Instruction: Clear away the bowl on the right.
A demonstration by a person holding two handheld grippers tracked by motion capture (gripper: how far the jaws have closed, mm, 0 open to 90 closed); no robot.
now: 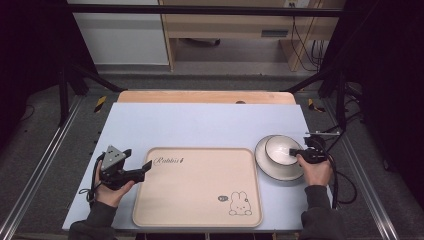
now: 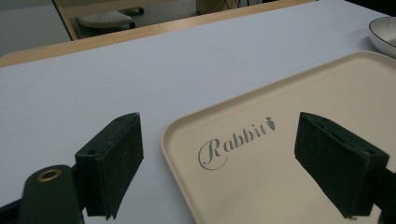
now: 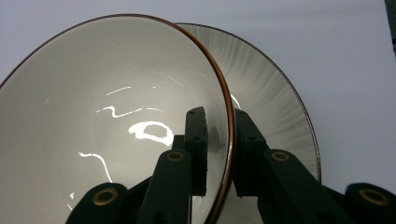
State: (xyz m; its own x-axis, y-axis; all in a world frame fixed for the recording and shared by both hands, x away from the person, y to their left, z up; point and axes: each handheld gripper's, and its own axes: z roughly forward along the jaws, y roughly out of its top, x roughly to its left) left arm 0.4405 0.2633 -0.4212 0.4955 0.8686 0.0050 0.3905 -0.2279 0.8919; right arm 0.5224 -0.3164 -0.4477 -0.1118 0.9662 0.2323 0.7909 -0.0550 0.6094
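Bowl (image 3: pixel 112 116) at frame right, rim clamped by my right gripper (image 3: pixel 219 149), not yet lifted off plate (image 3: pixel 275 93); tray (image 2: pixel 280 154) bare; left gripper (image 2: pixel 233 158) spread apart.

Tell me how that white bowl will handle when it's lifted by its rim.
The bowl looks glazed and glossy, so it is probably slippery between the right gripper jaws, which pinch only its thin rim. Held at one edge, it will likely tilt. It seems ceramic, so probably stiff but breakable against the plate beneath.
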